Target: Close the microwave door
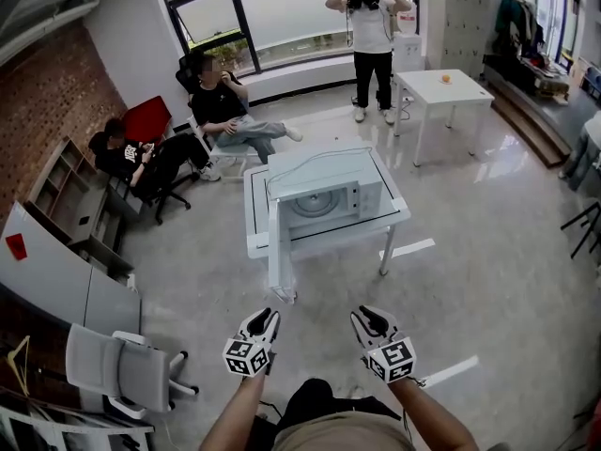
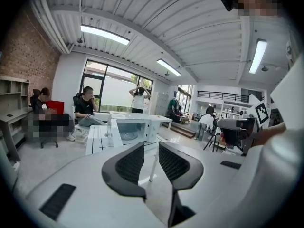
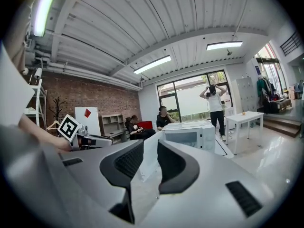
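Observation:
A white microwave (image 1: 324,188) stands on a white table (image 1: 399,216) in the middle of the room. Its door (image 1: 280,252) is swung wide open and juts toward me from the microwave's left side. Both grippers hover low in the head view, well short of the table. My left gripper (image 1: 267,321) sits just left of the door's line, and my right gripper (image 1: 366,319) is to the door's right. The left gripper (image 2: 151,148) is open and empty, looking at the door (image 2: 97,137) and microwave (image 2: 135,128). The right gripper (image 3: 150,148) is open and empty too, with the door (image 3: 151,161) seen beyond its jaws.
Two people sit at the back left by a brick wall and shelves (image 1: 70,195). Another person (image 1: 372,36) stands by the windows. A second white table (image 1: 443,90) is at the back right. A grey office chair (image 1: 113,365) stands at my lower left.

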Motion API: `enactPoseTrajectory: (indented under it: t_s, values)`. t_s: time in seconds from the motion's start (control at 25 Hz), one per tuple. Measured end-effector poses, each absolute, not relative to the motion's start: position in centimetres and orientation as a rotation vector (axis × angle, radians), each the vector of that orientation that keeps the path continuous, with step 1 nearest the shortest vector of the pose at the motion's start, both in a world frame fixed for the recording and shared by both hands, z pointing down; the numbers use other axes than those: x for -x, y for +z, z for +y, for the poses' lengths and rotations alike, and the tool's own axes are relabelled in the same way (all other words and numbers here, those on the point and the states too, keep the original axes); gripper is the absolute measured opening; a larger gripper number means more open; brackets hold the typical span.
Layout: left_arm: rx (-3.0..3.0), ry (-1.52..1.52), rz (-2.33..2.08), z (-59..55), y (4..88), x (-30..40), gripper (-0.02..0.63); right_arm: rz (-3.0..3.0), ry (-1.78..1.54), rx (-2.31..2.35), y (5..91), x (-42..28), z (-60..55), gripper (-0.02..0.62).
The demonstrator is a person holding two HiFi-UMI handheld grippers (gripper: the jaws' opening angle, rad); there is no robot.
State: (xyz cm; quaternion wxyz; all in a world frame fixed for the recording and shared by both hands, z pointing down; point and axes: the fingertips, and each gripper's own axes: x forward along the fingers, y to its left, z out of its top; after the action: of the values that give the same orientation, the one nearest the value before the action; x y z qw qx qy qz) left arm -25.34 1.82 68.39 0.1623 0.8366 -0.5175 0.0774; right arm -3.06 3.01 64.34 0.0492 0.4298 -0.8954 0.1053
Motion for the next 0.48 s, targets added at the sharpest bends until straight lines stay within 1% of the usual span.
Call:
enactPoseTrajectory:
  t_s: [0.2,0.48]
  values:
    - [-2.405,0.263,-1.45,-0.5,68.7,26.9,0.087,-2.714,0.312,-1.286,64.3,4.7,1.4,0.092]
    - [-2.477,0.406,-1.34,-4.4,71.6,29.0,0.087,-2.677,0.301,-1.352,65.0,6.8,-2.2,0.092]
